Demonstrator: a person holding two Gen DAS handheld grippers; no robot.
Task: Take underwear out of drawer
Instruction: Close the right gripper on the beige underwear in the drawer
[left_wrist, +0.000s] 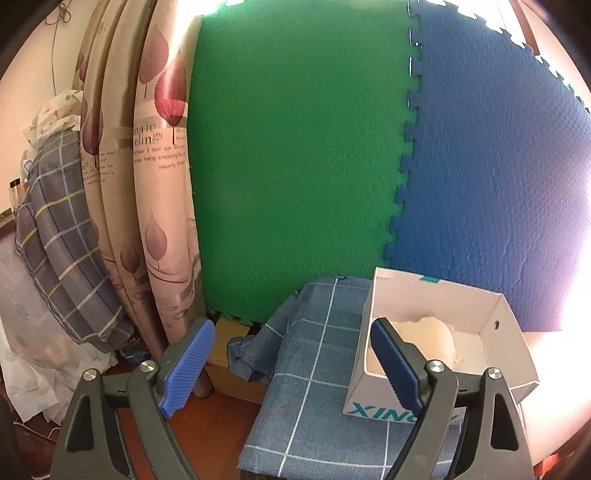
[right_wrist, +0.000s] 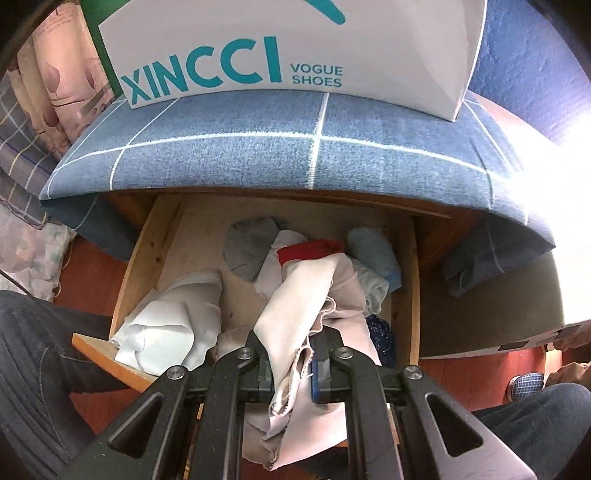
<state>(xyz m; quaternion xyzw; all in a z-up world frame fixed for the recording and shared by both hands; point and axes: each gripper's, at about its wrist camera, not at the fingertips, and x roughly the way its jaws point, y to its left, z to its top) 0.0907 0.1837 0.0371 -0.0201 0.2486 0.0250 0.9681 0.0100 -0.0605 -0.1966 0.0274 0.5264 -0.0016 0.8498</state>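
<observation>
In the right wrist view an open wooden drawer (right_wrist: 147, 254) holds several pieces of underwear: grey (right_wrist: 247, 247), red (right_wrist: 306, 251), light blue (right_wrist: 373, 251) and white (right_wrist: 173, 321). My right gripper (right_wrist: 291, 365) is shut on a pale pink piece of underwear (right_wrist: 310, 295) and holds it above the drawer. My left gripper (left_wrist: 291, 365) is open and empty, up above the cabinet top, beside a white shoe box (left_wrist: 439, 332).
A blue checked cloth (right_wrist: 258, 155) covers the cabinet top, with the white XINCCI shoe box (right_wrist: 258, 48) on it. Green (left_wrist: 295, 147) and blue (left_wrist: 498, 166) foam mats stand behind. A curtain (left_wrist: 159, 184) hangs at the left. A person's legs (right_wrist: 33, 350) flank the drawer.
</observation>
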